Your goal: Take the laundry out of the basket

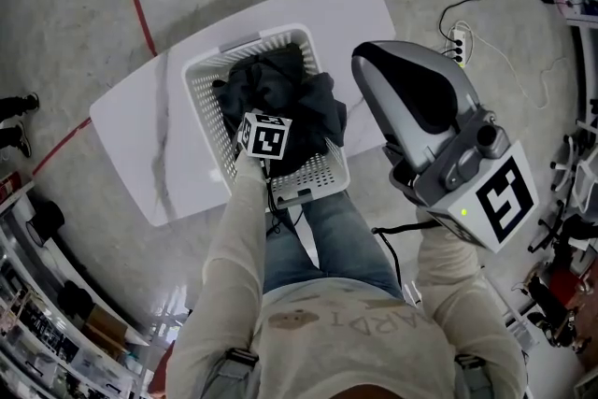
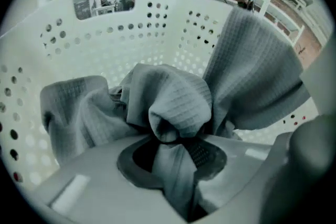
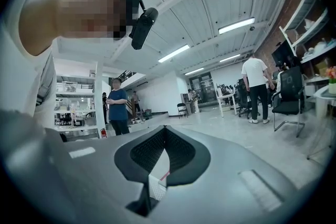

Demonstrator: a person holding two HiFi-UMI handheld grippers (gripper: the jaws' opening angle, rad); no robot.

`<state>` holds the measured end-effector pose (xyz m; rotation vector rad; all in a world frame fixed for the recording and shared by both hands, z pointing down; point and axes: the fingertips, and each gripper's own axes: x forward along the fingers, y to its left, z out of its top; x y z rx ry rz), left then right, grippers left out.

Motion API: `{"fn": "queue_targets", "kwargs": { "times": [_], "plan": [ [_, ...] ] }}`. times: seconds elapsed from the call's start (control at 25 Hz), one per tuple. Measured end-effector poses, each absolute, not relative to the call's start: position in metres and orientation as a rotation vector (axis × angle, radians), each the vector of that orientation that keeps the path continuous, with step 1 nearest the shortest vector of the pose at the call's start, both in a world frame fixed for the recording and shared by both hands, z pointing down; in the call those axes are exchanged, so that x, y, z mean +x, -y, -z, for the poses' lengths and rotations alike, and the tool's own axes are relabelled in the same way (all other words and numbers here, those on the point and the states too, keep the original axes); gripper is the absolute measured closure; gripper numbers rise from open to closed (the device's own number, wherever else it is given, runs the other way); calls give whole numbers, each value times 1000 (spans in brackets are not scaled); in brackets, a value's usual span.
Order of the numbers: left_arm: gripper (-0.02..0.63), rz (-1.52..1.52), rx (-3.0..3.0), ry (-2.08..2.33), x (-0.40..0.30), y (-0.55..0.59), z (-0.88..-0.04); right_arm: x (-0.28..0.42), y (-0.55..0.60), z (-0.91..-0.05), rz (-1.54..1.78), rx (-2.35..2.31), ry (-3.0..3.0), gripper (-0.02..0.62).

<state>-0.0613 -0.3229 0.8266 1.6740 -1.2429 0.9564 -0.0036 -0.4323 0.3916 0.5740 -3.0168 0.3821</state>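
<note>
The head view shows our left gripper (image 1: 264, 137) inside the basket (image 1: 207, 79), mid-frame. Only its own view shows it clamped on the grey laundry (image 2: 178, 102). Our right gripper (image 3: 164, 131) is closed and empty.

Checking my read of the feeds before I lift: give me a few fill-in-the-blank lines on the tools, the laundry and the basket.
1. The left tool is shut on the ___.
2. The basket stands on a white ___.
3. The right tool is shut and holds ___.
Missing words: laundry; table; nothing.
</note>
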Motion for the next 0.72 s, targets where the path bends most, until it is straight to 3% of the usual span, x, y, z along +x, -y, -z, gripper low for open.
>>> {"fn": "queue_targets", "kwargs": {
  "times": [0.72],
  "plan": [
    [515,-434,1985,1424,-87,294,-550,-3,356,-302,-285,670,3055,568]
  ]
}}
